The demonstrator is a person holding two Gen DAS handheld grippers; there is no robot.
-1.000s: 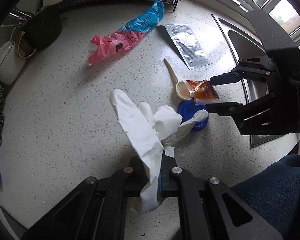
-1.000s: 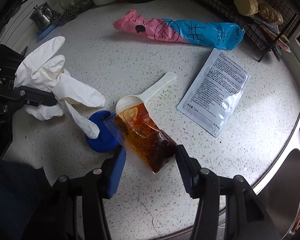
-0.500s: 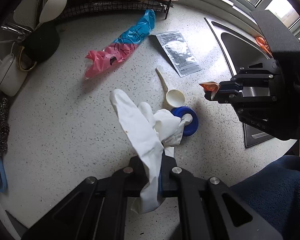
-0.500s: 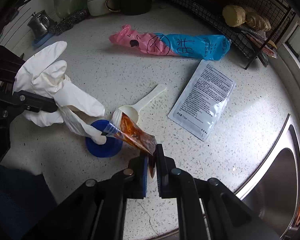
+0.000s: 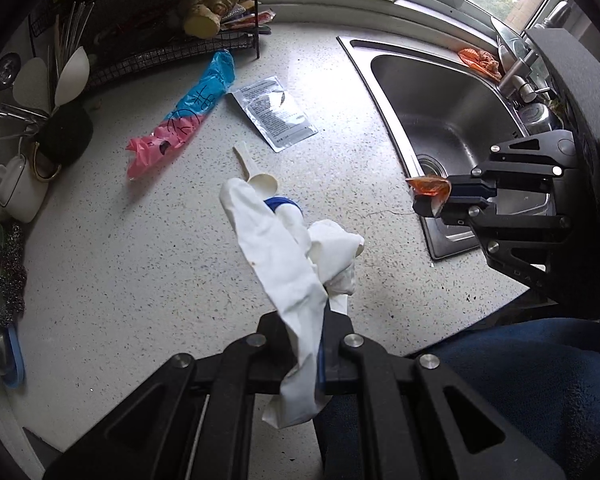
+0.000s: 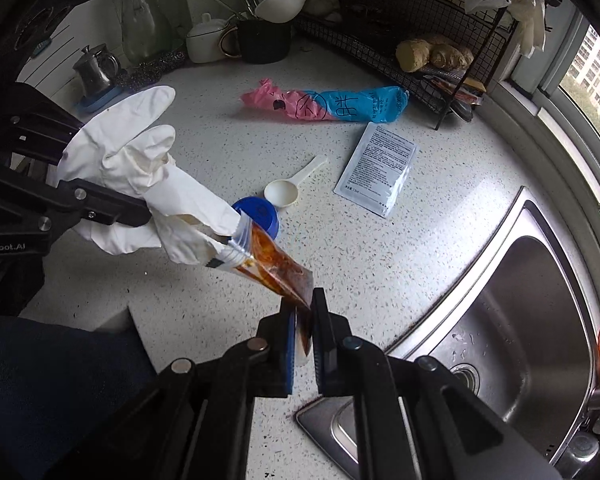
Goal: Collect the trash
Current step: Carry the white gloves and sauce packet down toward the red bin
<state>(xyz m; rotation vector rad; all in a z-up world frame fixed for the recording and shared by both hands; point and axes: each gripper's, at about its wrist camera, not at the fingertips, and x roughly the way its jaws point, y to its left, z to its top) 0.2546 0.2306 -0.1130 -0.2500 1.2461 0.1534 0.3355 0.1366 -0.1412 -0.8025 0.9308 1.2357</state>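
Observation:
My left gripper (image 5: pixel 323 320) is shut on a crumpled white glove (image 5: pixel 288 256), which hangs above the speckled counter (image 5: pixel 120 260). The same glove (image 6: pixel 140 168) shows at left in the right wrist view, pinched in the left gripper (image 6: pixel 146 212). My right gripper (image 6: pixel 303 312) is shut on one end of an orange sauce packet (image 6: pixel 276 268), lifted off the counter. In the left wrist view the right gripper (image 5: pixel 432 198) holds that sauce packet (image 5: pixel 428 186) near the sink's edge. On the counter lie a blue lid (image 6: pixel 260 212), a white scoop (image 6: pixel 288 188), a silver sachet (image 6: pixel 380 168) and a pink-and-blue bag (image 6: pixel 328 104).
A steel sink (image 5: pixel 452 112) fills the right side, with an orange scrap (image 5: pixel 480 60) at its far rim. A black wire rack (image 6: pixel 420 20) with ginger stands at the back. A dark utensil cup (image 6: pixel 264 40), a white teapot (image 6: pixel 206 40) and a scourer (image 5: pixel 10 272) line the counter's far side.
The right gripper closed on the sauce packet and lifted it off the scoop. Both grippers rose and drew back from the counter, the left still holding the glove.

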